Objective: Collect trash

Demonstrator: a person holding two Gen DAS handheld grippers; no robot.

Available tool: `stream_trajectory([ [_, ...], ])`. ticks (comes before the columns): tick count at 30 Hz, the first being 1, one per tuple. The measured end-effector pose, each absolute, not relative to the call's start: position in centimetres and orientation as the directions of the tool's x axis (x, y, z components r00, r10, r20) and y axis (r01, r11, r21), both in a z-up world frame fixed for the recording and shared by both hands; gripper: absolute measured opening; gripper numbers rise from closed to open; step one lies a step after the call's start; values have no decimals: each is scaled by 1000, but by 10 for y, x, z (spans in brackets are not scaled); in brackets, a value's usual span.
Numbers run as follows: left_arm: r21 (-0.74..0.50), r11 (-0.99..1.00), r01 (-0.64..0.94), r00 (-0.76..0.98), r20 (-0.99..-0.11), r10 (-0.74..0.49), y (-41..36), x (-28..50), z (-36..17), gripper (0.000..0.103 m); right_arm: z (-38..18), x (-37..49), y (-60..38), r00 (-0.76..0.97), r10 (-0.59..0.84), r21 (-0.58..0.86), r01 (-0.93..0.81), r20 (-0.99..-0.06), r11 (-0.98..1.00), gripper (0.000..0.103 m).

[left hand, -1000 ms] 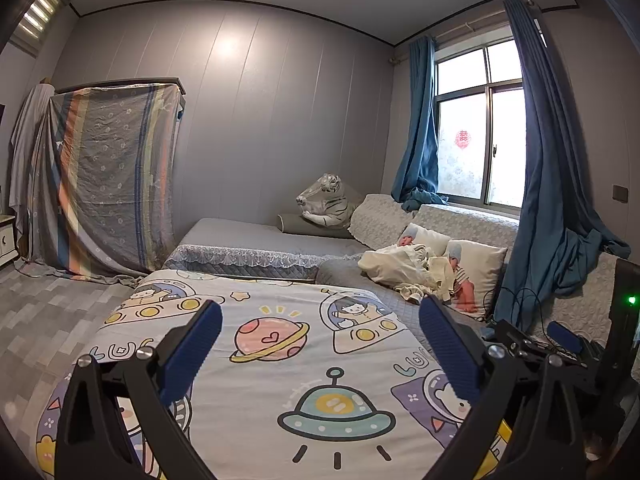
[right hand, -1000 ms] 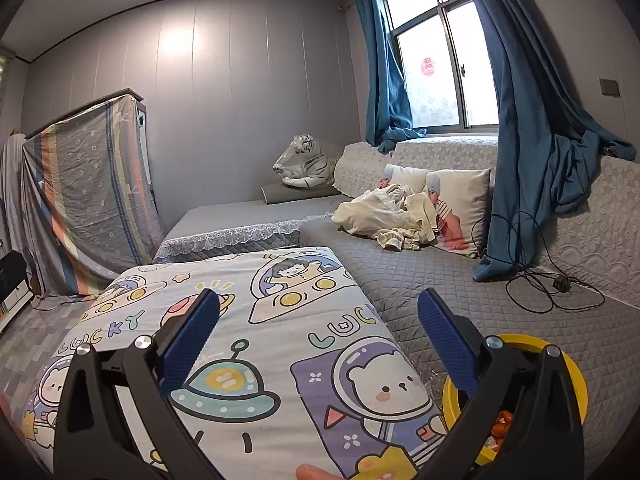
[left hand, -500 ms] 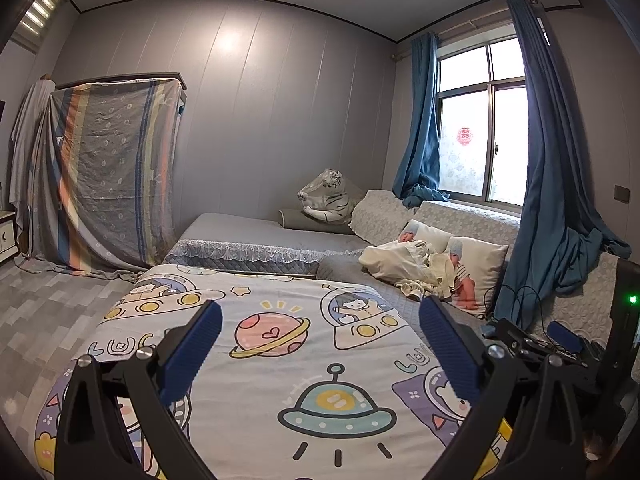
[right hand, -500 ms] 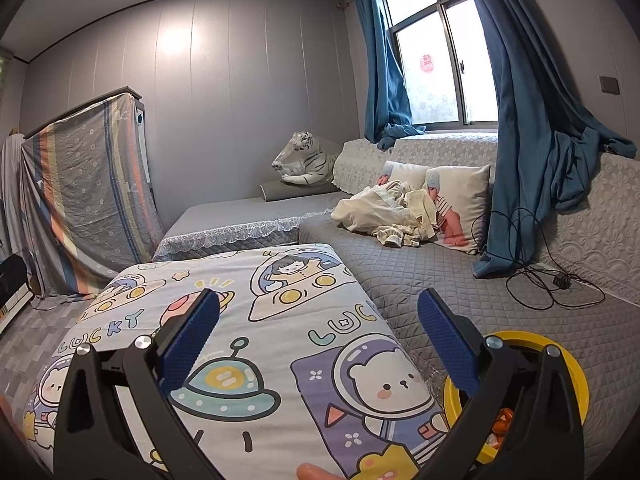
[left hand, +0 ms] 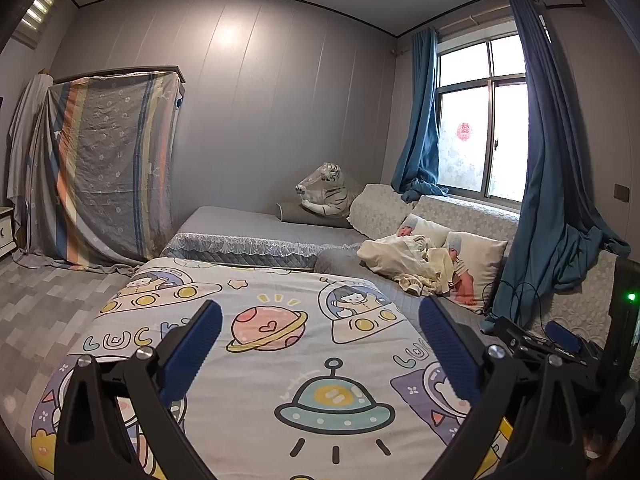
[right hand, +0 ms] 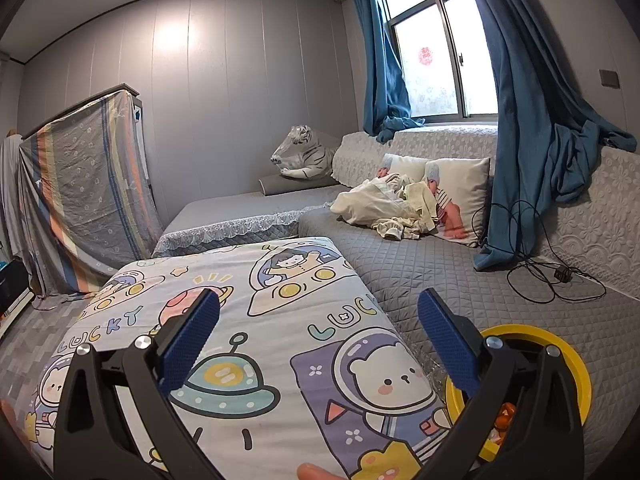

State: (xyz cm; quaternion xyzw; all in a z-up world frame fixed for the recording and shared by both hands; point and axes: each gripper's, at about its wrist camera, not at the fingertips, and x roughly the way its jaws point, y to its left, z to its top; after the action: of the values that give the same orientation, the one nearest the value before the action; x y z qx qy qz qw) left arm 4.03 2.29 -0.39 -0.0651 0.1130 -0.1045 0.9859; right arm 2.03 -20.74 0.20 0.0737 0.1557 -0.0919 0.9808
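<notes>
My left gripper (left hand: 320,340) is open and empty, held above a cartoon space-print bedsheet (left hand: 280,364). My right gripper (right hand: 318,336) is open and empty above the same sheet (right hand: 256,308). A round yellow bin (right hand: 560,364) sits on the grey quilt at the lower right, partly behind the right finger, with small orange bits (right hand: 502,416) inside. A yellow edge of it (left hand: 494,456) shows at the lower right of the left wrist view. The right gripper's body (left hand: 560,348) shows at the right of the left wrist view.
A grey quilted sofa bed (right hand: 460,264) holds a heap of cream clothes (right hand: 384,204), printed pillows (right hand: 456,188), a black cable with charger (right hand: 560,276) and a plush tiger (right hand: 304,152). Blue curtains (right hand: 532,120) hang at the window. A cloth-covered cabinet (left hand: 104,168) stands left.
Both views have shifted slightly, with the left wrist camera tilting up a little. Both grippers stay open and empty.
</notes>
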Motion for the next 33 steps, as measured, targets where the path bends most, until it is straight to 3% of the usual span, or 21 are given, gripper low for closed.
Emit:
stream_trajectory([
  [33,-151,969,195,943,-241,-228,17,47,-9,95,-5,26,-210,928,-150,125,203,-341,971,95],
])
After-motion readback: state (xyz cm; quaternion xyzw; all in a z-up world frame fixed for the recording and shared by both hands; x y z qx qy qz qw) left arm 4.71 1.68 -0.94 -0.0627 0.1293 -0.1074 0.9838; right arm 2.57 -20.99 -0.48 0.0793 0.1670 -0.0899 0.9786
